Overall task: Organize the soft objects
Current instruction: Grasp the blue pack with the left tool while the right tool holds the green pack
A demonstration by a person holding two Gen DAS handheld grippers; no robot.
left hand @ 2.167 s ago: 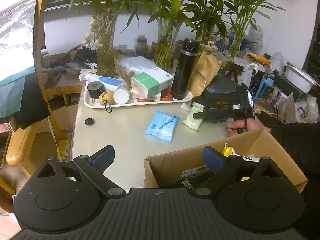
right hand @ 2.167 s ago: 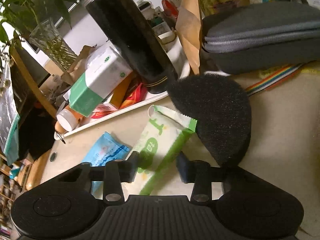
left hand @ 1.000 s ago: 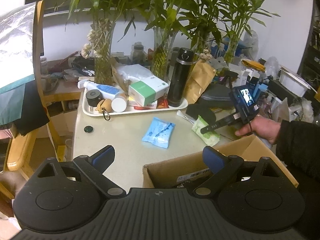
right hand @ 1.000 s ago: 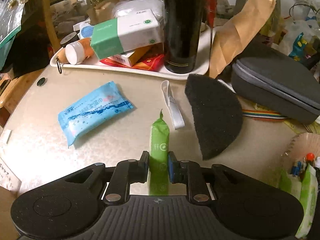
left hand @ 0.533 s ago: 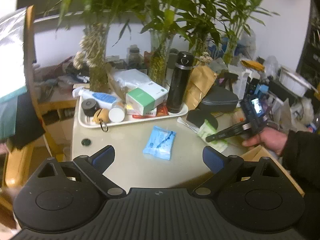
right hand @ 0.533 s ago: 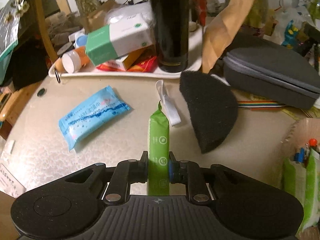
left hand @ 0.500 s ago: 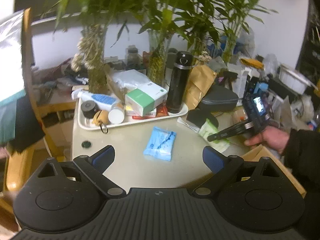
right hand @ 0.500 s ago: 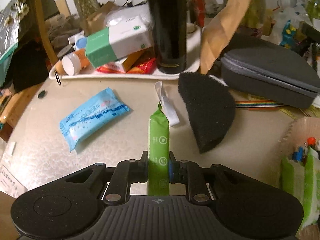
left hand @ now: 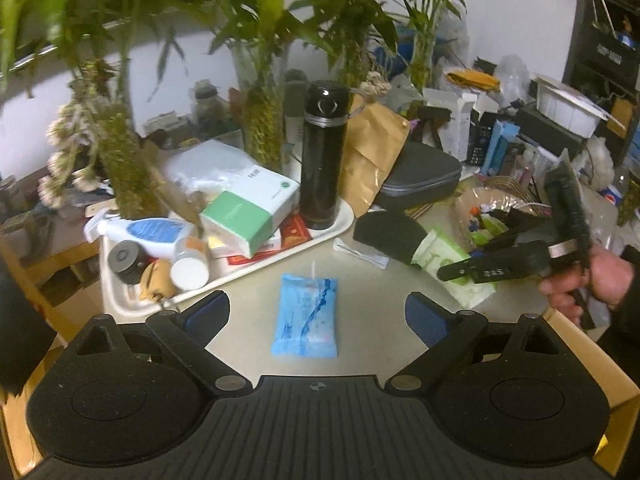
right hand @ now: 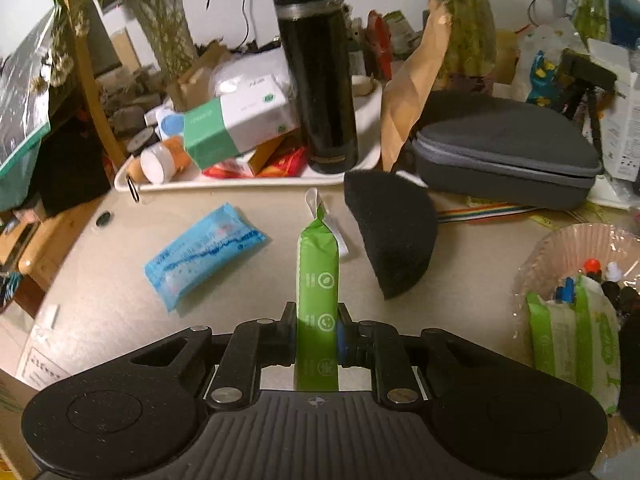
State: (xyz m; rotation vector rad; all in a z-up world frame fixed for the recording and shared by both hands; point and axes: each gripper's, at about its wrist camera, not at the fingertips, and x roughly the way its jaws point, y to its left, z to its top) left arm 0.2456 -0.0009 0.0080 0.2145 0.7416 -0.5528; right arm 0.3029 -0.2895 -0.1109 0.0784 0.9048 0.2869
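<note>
My right gripper (right hand: 317, 326) is shut on a green wipes pack (right hand: 317, 276) and holds it edge-on above the table. In the left wrist view the same pack (left hand: 454, 266) hangs from the right gripper (left hand: 452, 272) at the right. My left gripper (left hand: 317, 316) is open and empty, above a blue wipes pack (left hand: 305, 315) that lies flat between its fingers. The blue pack also shows in the right wrist view (right hand: 202, 254). A black half-round foam pad (right hand: 394, 236) lies on the table beside the green pack.
A white tray (left hand: 224, 280) holds a black flask (left hand: 323, 156), a green-and-white box (left hand: 248, 208) and bottles. A grey zip case (right hand: 508, 152) lies behind. A paper-lined basket (right hand: 560, 264) with green packs stands at the right. A cardboard box edge (left hand: 624, 412) is near right.
My left gripper has moved forward over the table, so the blue pack now lies between its fingers. My right gripper has lifted the green pack and drawn it back to the right.
</note>
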